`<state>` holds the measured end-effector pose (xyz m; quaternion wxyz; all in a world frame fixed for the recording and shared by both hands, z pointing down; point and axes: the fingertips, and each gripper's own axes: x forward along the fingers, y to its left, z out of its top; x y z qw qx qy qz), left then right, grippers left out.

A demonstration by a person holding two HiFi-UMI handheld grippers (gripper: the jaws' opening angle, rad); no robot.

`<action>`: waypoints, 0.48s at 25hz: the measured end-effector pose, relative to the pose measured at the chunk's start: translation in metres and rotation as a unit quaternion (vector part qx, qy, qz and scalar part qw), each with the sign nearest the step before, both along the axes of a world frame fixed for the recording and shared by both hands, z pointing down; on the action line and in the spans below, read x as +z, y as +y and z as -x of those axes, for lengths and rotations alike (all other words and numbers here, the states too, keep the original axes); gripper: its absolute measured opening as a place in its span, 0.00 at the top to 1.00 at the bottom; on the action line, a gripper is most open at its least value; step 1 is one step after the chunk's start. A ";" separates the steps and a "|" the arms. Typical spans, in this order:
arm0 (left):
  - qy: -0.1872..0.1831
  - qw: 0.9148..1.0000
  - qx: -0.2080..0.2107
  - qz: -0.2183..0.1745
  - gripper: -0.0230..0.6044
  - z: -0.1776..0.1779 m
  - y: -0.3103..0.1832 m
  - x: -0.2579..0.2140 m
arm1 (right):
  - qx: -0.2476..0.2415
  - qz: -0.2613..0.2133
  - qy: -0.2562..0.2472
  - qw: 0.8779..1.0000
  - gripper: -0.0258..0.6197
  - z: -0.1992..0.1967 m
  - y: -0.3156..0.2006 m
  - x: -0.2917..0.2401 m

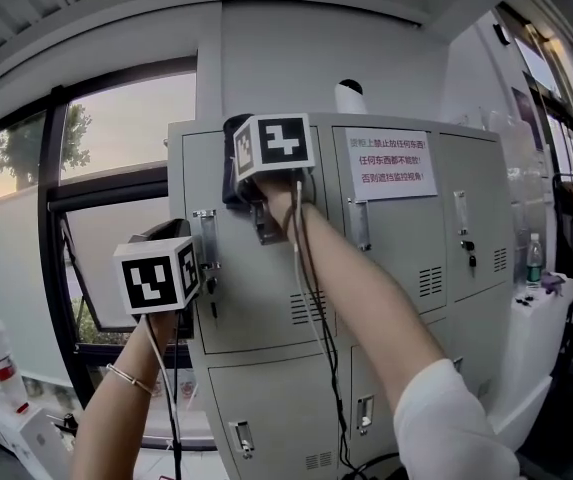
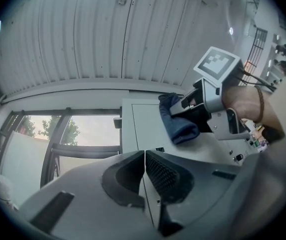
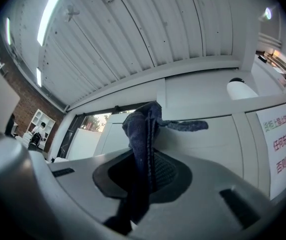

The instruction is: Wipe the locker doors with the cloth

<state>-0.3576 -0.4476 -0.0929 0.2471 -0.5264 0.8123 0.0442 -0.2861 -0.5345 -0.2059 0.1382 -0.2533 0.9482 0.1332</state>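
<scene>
Locker door [image 1: 256, 298], near upper edge: right claw [image 3: 147, 156] clamps cloth [image 3: 142, 129], seemingly touching; left claw [image 2: 143, 156] closed, empty.

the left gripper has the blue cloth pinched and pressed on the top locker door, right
Not the left: the right gripper pinches the blue cloth against the top locker door, as the right gripper view shows. The left gripper is shut on nothing.
</scene>
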 end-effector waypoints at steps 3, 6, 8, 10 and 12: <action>0.000 1.000 0.004 -0.001 0.94 -0.011 -0.006 -0.002 | 0.011 0.001 -0.002 1.000 0.89 -0.018 -0.012 -0.003; -0.003 1.000 0.007 -0.003 0.95 -0.023 -0.012 -0.005 | 0.019 0.003 -0.001 1.000 0.89 -0.034 -0.024 -0.004; -0.005 1.000 0.007 -0.003 0.94 -0.031 -0.017 -0.006 | 0.023 0.004 -0.001 1.000 0.89 -0.044 -0.032 -0.004; -0.008 1.000 0.007 -0.003 0.94 -0.038 -0.021 -0.008 | 0.027 0.003 -0.001 1.000 0.89 -0.053 -0.039 -0.004; -0.009 1.000 0.008 -0.003 0.94 -0.046 -0.026 -0.009 | 0.030 0.002 -0.001 1.000 0.89 -0.062 -0.045 -0.004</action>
